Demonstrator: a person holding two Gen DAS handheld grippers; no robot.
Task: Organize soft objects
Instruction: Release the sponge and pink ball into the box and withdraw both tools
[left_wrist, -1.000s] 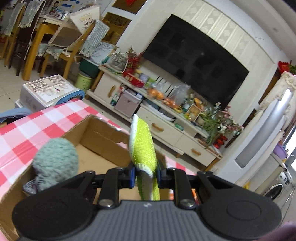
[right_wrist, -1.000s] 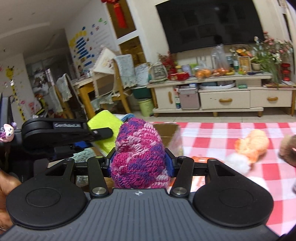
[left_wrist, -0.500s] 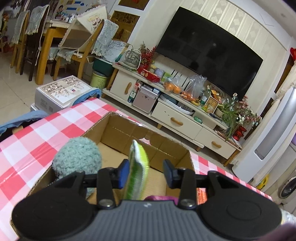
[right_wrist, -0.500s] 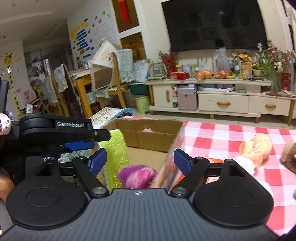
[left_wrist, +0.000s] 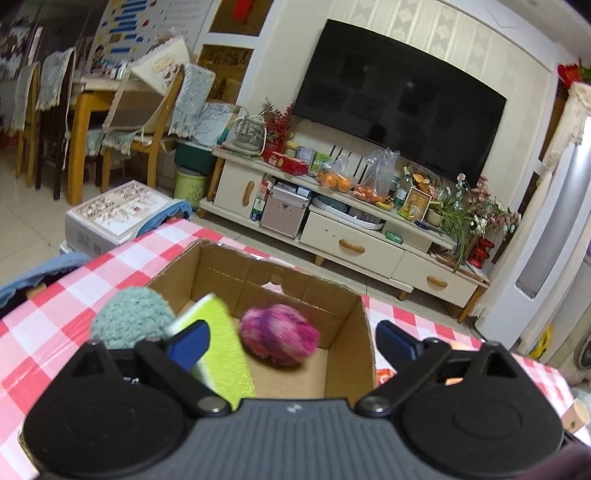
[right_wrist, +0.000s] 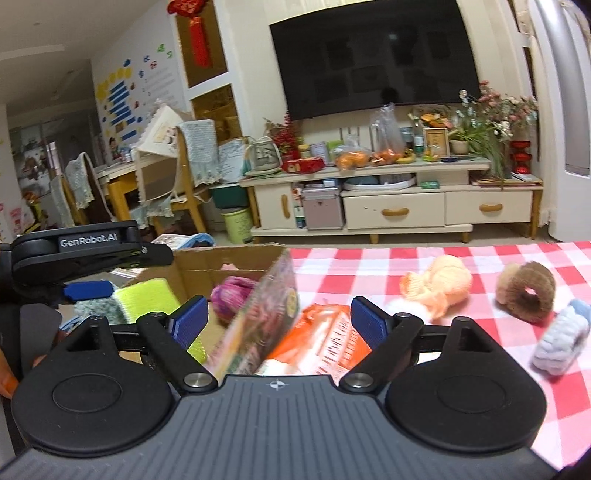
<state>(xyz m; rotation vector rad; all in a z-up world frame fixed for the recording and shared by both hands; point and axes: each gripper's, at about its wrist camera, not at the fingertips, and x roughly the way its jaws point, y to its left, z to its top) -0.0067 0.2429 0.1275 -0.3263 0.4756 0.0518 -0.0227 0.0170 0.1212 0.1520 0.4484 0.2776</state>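
Observation:
A cardboard box (left_wrist: 347, 306) stands on the red-checked tablecloth (left_wrist: 74, 291). Inside it lie a teal yarn ball (left_wrist: 129, 321), a yellow-green sponge cloth (left_wrist: 225, 350) and a pink-purple yarn ball (left_wrist: 280, 334). My left gripper (left_wrist: 291, 341) is open and empty above the box. My right gripper (right_wrist: 279, 321) is open and empty over the box's right wall (right_wrist: 266, 314). In the right wrist view the pink ball (right_wrist: 231, 295) and the green cloth (right_wrist: 147, 301) show in the box. An orange knit toy (right_wrist: 439, 286), a brown fuzzy ring (right_wrist: 526, 297) and a light blue knit piece (right_wrist: 561, 336) lie on the cloth.
An orange packet (right_wrist: 325, 339) lies beside the box under my right gripper. The left gripper's body (right_wrist: 88, 251) shows at the left of the right wrist view. A TV cabinet (right_wrist: 391, 210) and chairs (left_wrist: 147, 122) stand beyond the table.
Both grippers opened. The left let go of the green cloth and the right let go of the pink yarn ball; both now lie in the box. The right gripper shifted right.

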